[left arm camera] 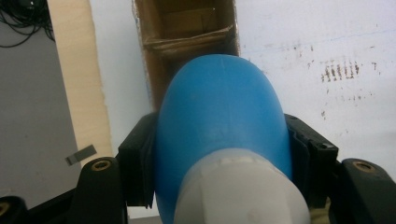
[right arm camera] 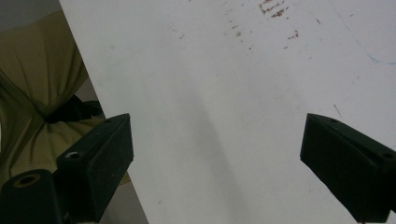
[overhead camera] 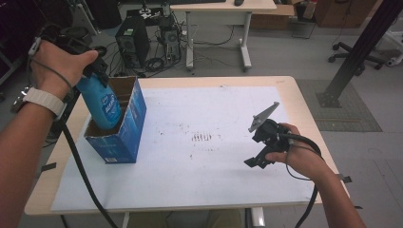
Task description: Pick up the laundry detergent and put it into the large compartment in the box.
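At the left side of the worktop, the left hand-held gripper clamps a blue bottle by its upper body and holds it tilted, its base down inside an open blue box. From the left gripper view the two black jaws press against either side of the bottle, whose pale neck fills the bottom of the frame; beyond it lies the box, brown cardboard inside, with a divider across it. Whether the bottle touches the box floor I cannot tell. A hand grips this tool from above, a pale watch strap on the wrist, and a black cable trails down past the worktop's near edge. A white sheet covers most of the worktop, marked with small dark specks near its middle. On the right side, well apart from the box, the right hand-held gripper is held low over the sheet by the other hand, a grey plate on top. In the right gripper view its jaws stand wide apart with nothing between them, bare sheet below. Behind the worktop, on the floor, stand a black computer tower, tangled cables and a second desk.
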`<action>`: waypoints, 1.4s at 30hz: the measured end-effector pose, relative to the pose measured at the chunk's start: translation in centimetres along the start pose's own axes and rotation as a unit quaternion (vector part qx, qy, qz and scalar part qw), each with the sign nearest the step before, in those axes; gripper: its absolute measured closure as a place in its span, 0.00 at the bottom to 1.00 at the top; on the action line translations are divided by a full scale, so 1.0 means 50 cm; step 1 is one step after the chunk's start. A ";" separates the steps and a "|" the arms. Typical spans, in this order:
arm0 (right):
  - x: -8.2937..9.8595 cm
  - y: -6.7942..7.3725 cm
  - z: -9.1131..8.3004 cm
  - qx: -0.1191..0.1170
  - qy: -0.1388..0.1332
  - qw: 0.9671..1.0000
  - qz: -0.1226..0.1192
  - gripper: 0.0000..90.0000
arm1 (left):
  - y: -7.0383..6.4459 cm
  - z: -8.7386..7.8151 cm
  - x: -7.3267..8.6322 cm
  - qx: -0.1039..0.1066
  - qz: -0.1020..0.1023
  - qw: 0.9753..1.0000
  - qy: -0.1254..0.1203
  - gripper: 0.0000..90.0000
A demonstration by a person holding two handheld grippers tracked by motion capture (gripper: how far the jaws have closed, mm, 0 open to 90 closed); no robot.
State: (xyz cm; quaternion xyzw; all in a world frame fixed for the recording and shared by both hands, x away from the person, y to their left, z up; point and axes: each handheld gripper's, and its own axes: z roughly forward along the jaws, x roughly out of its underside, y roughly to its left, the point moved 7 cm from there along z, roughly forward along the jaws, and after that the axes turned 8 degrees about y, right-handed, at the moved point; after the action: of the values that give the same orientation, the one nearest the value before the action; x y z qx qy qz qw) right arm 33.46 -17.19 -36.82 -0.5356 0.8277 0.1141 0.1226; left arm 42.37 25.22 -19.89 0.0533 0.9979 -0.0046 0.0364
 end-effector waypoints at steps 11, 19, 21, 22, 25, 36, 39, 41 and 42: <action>0.003 -0.001 0.002 0.000 0.000 1.000 0.002 0.11 | 0.002 0.054 -0.002 -0.005 0.002 1.000 0.010 0.42; 0.002 -0.001 0.004 -0.001 0.002 1.000 0.002 0.11 | 0.009 0.085 -0.002 0.002 -0.001 1.000 0.013 0.42; 0.001 -0.001 0.004 -0.002 0.003 1.000 0.002 0.11 | 0.012 0.094 -0.002 0.003 -0.001 1.000 0.013 0.41; 0.001 -0.001 0.005 -0.002 0.003 1.000 0.002 0.11 | 0.013 0.098 -0.003 0.003 -0.002 1.000 0.012 0.42; 0.001 -0.001 0.008 -0.003 0.005 1.000 0.003 0.11 | 0.015 0.107 -0.003 0.000 -0.002 1.000 0.012 0.42; 0.002 -0.002 0.011 -0.004 0.005 1.000 0.003 0.11 | 0.020 0.139 -0.005 -0.005 -0.001 1.000 0.012 0.42; 0.002 -0.002 0.012 -0.004 0.006 1.000 0.003 0.11 | 0.019 0.146 -0.006 -0.008 -0.001 1.000 0.012 0.41; 0.001 -0.002 0.013 -0.005 0.006 1.000 0.004 0.11 | 0.020 0.152 -0.006 -0.007 -0.001 1.000 0.013 0.42; 0.001 -0.002 0.013 -0.005 0.006 1.000 0.004 0.11 | 0.021 0.156 -0.006 -0.006 0.000 1.000 0.012 0.42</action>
State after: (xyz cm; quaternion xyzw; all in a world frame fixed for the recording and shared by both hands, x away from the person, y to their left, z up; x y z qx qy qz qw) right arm 33.58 -17.04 -37.46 -0.5335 0.8299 0.1160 0.1146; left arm 43.34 26.11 -27.64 0.0530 0.9983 0.0023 0.0246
